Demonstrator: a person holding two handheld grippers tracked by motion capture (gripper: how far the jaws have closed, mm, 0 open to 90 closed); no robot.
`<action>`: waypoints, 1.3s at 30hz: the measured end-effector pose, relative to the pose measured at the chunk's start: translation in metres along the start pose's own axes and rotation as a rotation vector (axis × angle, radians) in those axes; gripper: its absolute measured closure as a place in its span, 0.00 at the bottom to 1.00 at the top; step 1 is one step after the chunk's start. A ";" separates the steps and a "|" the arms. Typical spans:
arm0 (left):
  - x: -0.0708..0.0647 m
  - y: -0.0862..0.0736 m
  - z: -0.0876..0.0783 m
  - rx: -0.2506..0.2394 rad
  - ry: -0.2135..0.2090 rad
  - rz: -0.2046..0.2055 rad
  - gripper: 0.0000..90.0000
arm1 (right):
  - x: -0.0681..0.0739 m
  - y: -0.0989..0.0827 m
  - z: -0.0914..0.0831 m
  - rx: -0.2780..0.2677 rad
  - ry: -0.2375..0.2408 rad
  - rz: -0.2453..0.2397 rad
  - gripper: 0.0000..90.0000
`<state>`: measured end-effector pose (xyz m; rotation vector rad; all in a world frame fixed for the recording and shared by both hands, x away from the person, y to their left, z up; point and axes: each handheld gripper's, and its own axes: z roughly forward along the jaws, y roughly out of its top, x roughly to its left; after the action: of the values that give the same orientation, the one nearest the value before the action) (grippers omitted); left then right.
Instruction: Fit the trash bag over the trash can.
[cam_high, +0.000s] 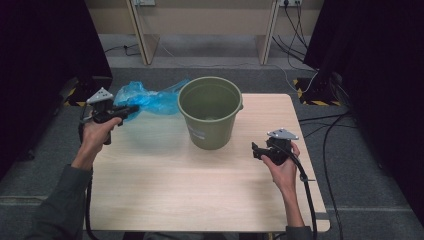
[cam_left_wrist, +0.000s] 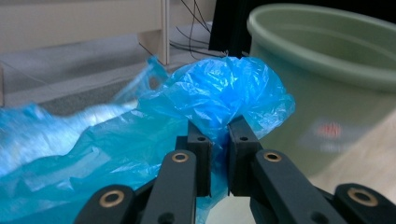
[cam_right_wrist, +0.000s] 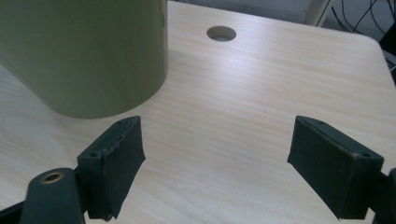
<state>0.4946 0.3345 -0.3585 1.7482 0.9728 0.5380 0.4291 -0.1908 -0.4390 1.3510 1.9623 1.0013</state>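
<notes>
Between the pads of my left tongs (cam_left_wrist: 218, 140) sits a gathered fold of the blue plastic bag (cam_left_wrist: 187, 121), pinched tight, with the rest of the film trailing away to the left of the jaws and a bunched knot of it puffed up just past the fingertips. Beyond and to the right of those jaws stands the green bucket (cam_left_wrist: 327, 70), near but not touching the bag as far as I can tell. From the high view, my left tongs (cam_high: 131, 108) hold the bag (cam_high: 145, 97) off the table's far left corner, just beside the bucket (cam_high: 210, 112); my right tongs (cam_high: 256, 150) wait on the bucket's other side, apart from it. Seen along the right tongs (cam_right_wrist: 217, 163), the jaws stand spread wide with nothing between them but bare wooden table (cam_right_wrist: 261, 93), the bucket wall (cam_right_wrist: 84, 51) ahead and to their left. Judged risks: the grip holds only a thin fold of slippery film, so the bag could slide out under its own drag; the trailing length could snag the rim and tip or shift the bucket, which nothing steadies; and the crumpled film may not open over the mouth if I bring it across one-handed.
</notes>
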 end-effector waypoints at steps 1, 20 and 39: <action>-0.001 0.007 0.002 -0.003 -0.001 0.002 0.92 | 0.000 0.006 0.000 -0.008 0.004 0.004 0.20; -0.098 0.102 0.070 -0.050 -0.107 0.132 0.92 | 0.012 0.080 -0.008 -0.073 0.011 -0.059 0.20; -0.166 0.065 0.120 0.075 -0.220 0.273 0.91 | 0.047 0.187 -0.009 -0.152 0.148 -0.073 0.24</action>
<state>0.5109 0.1223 -0.3297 1.9754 0.6114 0.4733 0.5053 -0.1085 -0.2818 1.1437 1.9816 1.2185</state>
